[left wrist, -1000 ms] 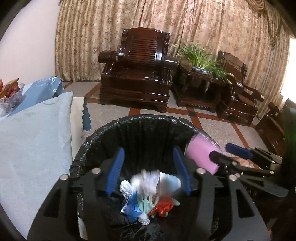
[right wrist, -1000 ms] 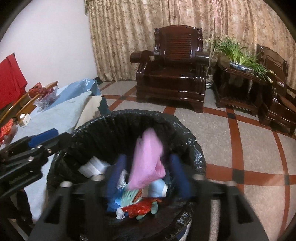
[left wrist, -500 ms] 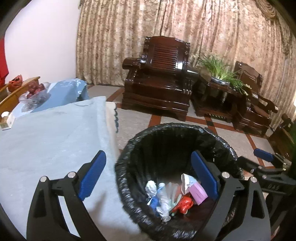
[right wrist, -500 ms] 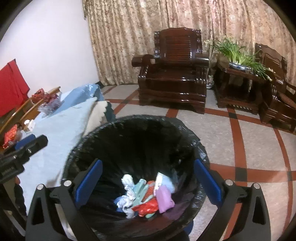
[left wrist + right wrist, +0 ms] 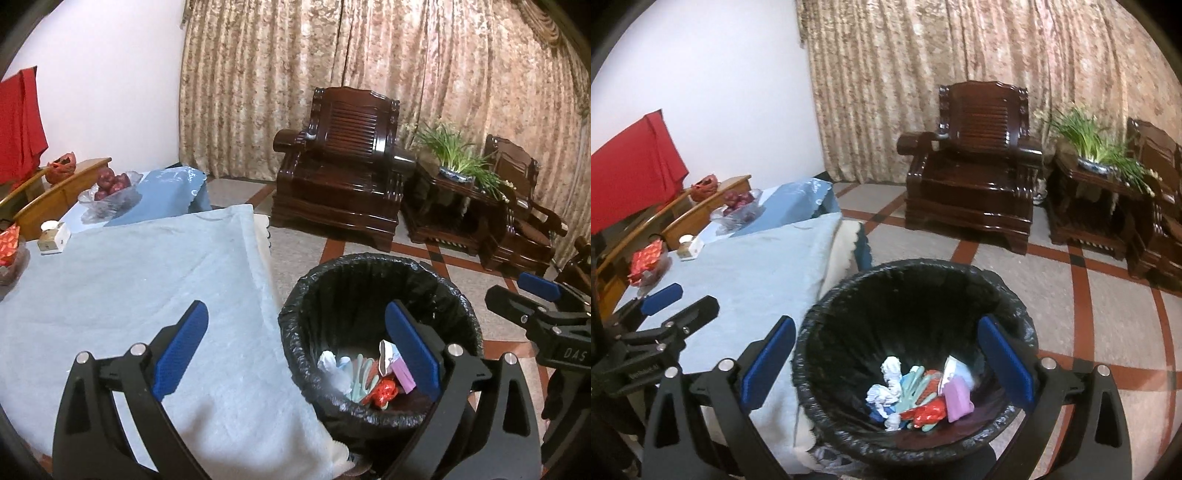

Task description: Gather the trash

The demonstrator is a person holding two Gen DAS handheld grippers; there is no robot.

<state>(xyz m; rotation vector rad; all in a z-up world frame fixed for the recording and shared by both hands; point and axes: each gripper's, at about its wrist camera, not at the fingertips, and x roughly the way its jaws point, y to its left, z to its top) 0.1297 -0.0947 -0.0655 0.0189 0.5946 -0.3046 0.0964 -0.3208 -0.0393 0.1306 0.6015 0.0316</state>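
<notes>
Black-lined bin (image 5: 1004, 291) holds trash (image 5: 916, 395); both grippers' fingers spread, empty.

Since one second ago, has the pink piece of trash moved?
Yes. The pink trash has dropped out of the right gripper and now lies at the bottom of the black-lined bin.

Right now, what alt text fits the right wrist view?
Open tongs hang over a black-lined trash bin holding wrappers, crumpled tissue and a pink packet. A blue-covered table is at left; dark wooden armchairs stand before curtains.
</notes>
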